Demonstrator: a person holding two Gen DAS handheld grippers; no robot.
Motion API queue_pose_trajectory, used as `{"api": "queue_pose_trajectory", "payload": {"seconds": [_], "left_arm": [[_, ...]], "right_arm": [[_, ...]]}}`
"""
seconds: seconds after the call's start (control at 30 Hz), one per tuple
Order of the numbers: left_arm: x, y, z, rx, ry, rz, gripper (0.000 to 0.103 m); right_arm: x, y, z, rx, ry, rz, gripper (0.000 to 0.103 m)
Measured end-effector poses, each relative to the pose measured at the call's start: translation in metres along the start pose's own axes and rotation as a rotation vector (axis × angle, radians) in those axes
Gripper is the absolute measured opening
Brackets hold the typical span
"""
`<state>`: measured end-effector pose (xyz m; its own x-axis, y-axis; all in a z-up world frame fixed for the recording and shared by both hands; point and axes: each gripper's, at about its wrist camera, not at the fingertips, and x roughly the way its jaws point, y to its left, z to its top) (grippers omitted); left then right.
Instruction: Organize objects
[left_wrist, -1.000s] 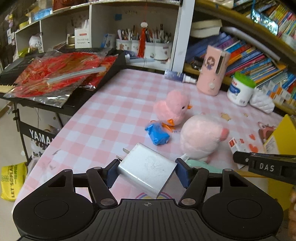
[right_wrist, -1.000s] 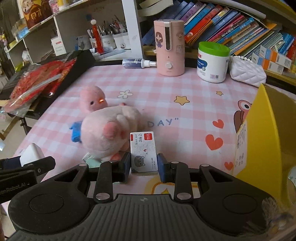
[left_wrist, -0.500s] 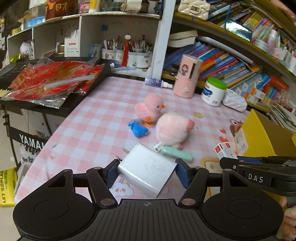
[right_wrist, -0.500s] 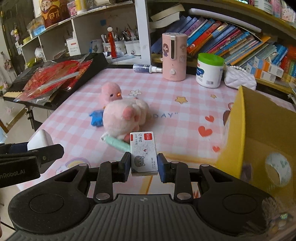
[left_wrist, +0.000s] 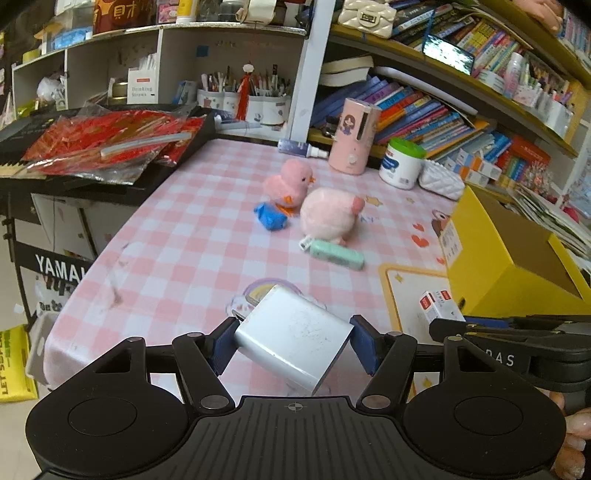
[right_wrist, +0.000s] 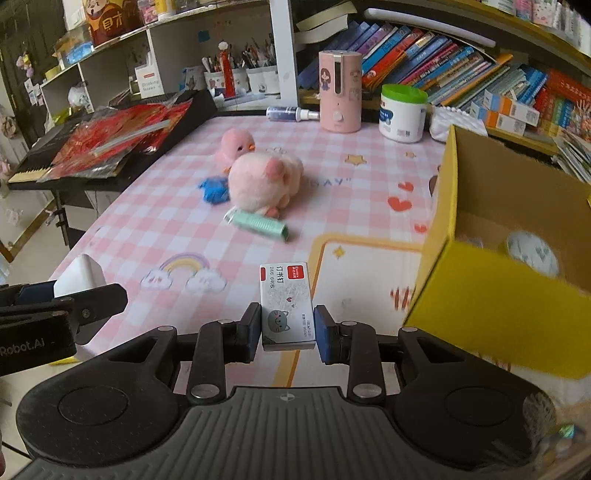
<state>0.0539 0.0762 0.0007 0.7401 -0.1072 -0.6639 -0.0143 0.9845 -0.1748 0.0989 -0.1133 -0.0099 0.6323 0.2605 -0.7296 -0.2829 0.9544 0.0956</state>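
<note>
The light is soft and even, like daylight in a room. The pink checked table (left_wrist: 177, 236) is bright, and shadows under the toys are faint. The dark top left corner behind the shelves (right_wrist: 110, 55) gets little light. The white charger (left_wrist: 291, 339) has a pale shine on its top face. The yellow box (right_wrist: 491, 295) is smeared with blur along its near wall, while the toys left of it look sharp. Both views bend like a fishbowl: the shelves and books (left_wrist: 424, 110) above the box curve near the edges.
</note>
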Motion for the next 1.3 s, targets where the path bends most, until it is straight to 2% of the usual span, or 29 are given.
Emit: {"api": "queue_pose_trajectory", "payload": {"seconds": [0.6, 1.3], "left_arm": [[-0.032, -0.025, -0.044, 0.131, 0.066, -0.133, 0.064], [-0.018, -0.119, -0.061, 0.355, 0.132, -0.37, 0.064]], "right_arm": [[-0.05, -0.008, -0.073, 0.171, 0.039, -0.075, 0.028], [-0.109, -0.081, -0.133, 0.433, 0.026, -0.284, 0.028]]}}
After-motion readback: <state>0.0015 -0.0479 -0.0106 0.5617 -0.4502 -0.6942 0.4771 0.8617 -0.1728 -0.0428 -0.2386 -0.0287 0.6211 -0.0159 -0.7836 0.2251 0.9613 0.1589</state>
